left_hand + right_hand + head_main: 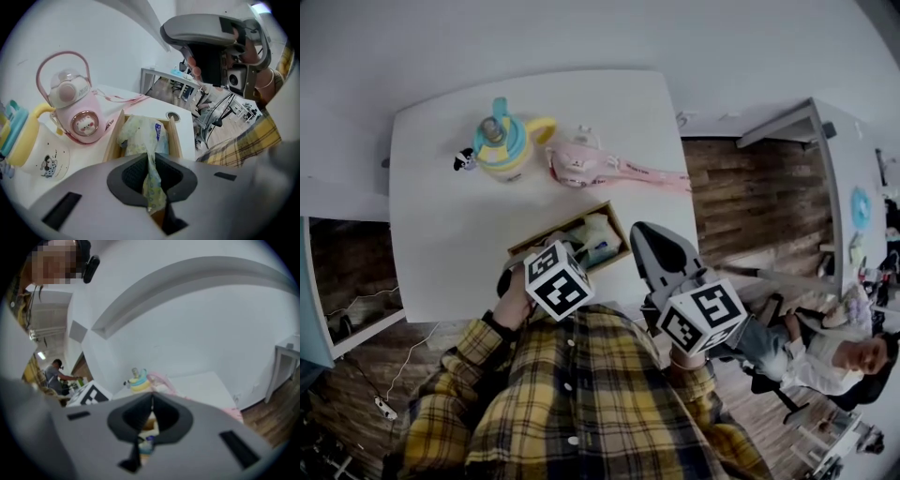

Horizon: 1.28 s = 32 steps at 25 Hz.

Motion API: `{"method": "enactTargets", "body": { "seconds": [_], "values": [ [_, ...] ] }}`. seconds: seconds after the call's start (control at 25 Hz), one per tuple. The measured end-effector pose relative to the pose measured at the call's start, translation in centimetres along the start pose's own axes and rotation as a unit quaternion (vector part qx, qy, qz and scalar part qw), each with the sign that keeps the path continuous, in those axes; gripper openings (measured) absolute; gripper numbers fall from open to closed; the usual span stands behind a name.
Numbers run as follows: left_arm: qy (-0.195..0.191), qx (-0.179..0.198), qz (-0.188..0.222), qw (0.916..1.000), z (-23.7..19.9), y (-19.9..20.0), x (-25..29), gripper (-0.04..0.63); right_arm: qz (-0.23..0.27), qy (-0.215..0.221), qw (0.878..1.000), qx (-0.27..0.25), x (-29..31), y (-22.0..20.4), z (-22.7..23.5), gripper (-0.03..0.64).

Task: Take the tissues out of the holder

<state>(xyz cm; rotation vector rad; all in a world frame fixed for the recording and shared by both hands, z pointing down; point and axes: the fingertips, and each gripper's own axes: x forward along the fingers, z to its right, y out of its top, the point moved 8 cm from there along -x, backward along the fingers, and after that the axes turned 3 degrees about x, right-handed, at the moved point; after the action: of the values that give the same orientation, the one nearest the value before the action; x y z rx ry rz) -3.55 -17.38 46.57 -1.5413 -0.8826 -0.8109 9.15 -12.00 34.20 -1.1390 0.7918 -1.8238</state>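
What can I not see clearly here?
- Left gripper view: the left tool hides one end of the wooden holder; print on the tissue pack is too small.
- Head view: a marker cube covers its jaws.
- Right gripper view: the right tool nearly hides the holder.

Yellow-black plaid shirt (581, 403), white buttons (567, 385); grey left tongs (151, 162), right tongs (151, 400); black-white marker cubes (558, 279).

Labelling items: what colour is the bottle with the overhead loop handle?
The bottle is pink, shown best in the left gripper view.
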Motion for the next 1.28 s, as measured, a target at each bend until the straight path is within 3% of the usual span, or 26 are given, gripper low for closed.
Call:
{"method": "enactTargets", "body": {
  "seconds": [0.52, 0.76, 0.88, 1.0, 1.28],
  "values": [
    [0.037, -0.040, 0.098, 0.9937, -0.1, 1.7, -5.8, 0.035, 0.018, 0.043, 0.998, -0.039, 1.0, 2.7, -1.2, 0.012],
    [0.090, -0.069, 0.147, 0.9826, -0.7, 1.1, -8.8, 0.035, 0.030, 0.061, 0.996, -0.056, 1.6, 4.4, -1.8, 0.012],
    [0.116, -0.097, 0.184, 0.9711, -1.2, 0.7, -10.7, 0.035, 0.028, 0.070, 0.995, -0.061, 2.1, 4.6, -2.1, 0.012],
    [0.144, -0.123, 0.231, 0.9544, -1.9, 0.6, -13.0, 0.035, 0.026, 0.080, 0.994, -0.068, 2.7, 4.7, -2.6, 0.012],
    [0.186, -0.171, 0.350, 0.9021, -2.8, 0.1, -18.0, 0.035, 0.030, 0.100, 0.991, -0.085, 3.8, 5.4, -3.9, 0.012]
  ]
}}
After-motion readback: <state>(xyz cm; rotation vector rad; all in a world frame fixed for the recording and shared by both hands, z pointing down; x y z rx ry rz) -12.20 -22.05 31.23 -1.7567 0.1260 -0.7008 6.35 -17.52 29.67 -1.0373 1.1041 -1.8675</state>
